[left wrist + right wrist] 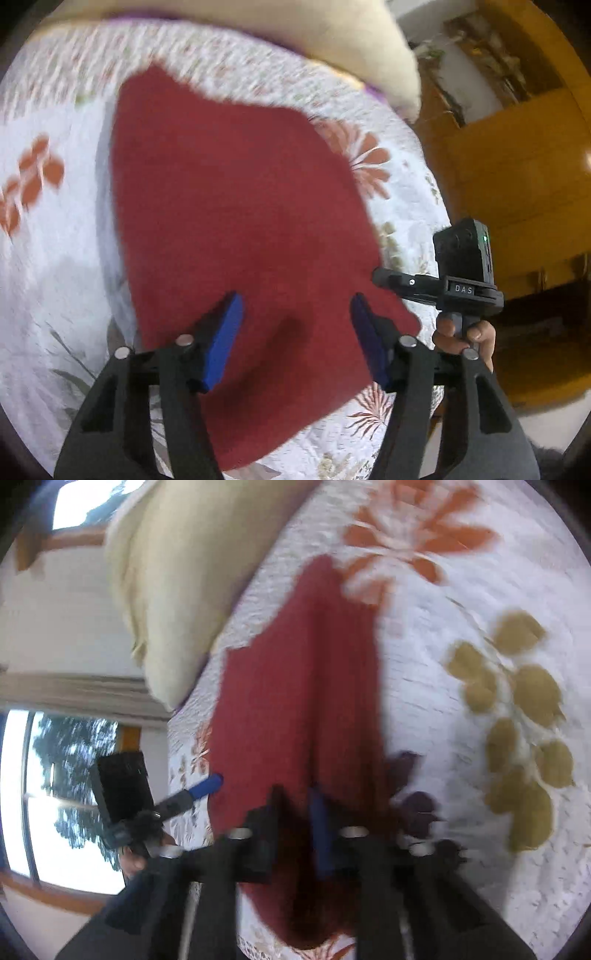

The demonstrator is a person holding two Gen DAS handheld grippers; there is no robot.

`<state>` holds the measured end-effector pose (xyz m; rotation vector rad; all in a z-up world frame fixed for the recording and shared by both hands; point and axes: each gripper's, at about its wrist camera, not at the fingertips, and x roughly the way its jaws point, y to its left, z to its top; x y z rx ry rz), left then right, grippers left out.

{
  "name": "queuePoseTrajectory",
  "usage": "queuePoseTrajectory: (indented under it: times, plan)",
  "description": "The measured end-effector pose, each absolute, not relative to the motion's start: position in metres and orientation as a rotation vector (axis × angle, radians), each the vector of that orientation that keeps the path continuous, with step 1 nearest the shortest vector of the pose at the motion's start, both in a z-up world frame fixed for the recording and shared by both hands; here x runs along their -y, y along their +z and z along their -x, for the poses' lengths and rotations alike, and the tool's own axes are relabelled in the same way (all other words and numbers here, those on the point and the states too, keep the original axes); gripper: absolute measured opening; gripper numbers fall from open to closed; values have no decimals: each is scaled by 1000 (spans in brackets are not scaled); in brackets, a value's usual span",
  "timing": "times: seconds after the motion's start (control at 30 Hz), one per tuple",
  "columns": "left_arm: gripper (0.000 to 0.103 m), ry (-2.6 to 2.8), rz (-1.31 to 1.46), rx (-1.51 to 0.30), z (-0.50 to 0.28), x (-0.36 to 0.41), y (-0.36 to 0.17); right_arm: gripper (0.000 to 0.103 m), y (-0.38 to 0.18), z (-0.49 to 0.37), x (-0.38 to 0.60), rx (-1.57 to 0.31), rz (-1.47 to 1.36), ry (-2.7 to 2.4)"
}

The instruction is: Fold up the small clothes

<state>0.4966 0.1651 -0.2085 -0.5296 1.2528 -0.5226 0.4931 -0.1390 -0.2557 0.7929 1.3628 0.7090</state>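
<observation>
Red cloth lies spread on the bed, reaching from between the left gripper's fingers forward toward the pillow. Those blue-padded fingers stand wide apart with nothing between them but the cloth below; whether they touch it I cannot tell. Past the right-hand fingertip the cloth's near corner ends, and just beyond that corner the right gripper shows from the side, a hand wrapped round its grip and a small black camera block on top.

From the right wrist view, blurred by motion, the right gripper's fingers sit close together over a raised ridge of the red cloth that runs straight ahead of them. They look pinched on that fold, though the blur keeps me from being sure. Off to the left of these fingers, the left gripper pokes its blue tip in at the cloth's edge.

Around the cloth on every side is the bedspread, white and quilted, printed with orange flowers and olive leaves. Ahead of the fingers, beyond the cloth's far end, a cream pillow rests on the bed. Further out stands yellow wooden furniture.
</observation>
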Motion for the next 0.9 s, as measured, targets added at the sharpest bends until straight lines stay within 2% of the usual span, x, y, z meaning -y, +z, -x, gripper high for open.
queuePoseTrajectory:
  times: [0.07,0.13,0.17,0.3,0.37,0.47,0.5,0.57,0.63,0.7,0.77,0.83,0.9]
  plan:
    - [55,-524,545,-1261,-498,-167,-208,7,-270,-484,146,-1380,-848,692]
    - [61,-524,548,-1246,-497,-168,-196,9,-267,-477,144,-1376,-832,695]
    - [66,-538,539,-1215,-492,-169,-182,11,-256,-476,146,-1358,-828,705]
    - [69,-684,519,-1172,-462,-153,-157,15,-210,-462,156,-1223,-835,787]
    - [69,-709,494,-1213,-454,-143,-171,15,-201,-450,147,-1204,-801,842]
    - [66,-655,478,-1305,-451,-141,-212,14,-219,-442,133,-1272,-732,814]
    - [62,-633,479,-1330,-450,-143,-228,5,-230,-444,131,-1305,-710,780]
    - [60,-626,517,-1347,-451,-146,-245,1,-253,-446,134,-1342,-711,736]
    - [62,-629,534,-1335,-446,-145,-244,1,-252,-447,139,-1339,-747,733]
    - [72,-645,540,-1323,-446,-143,-239,6,-231,-443,136,-1288,-723,745]
    - [74,-650,533,-1314,-440,-145,-239,6,-209,-437,128,-1239,-728,811]
    - [74,-643,552,-1303,-437,-146,-239,7,-211,-434,119,-1251,-687,814]
    - [75,-638,590,-1292,-431,-149,-236,0,-230,-438,112,-1320,-626,771]
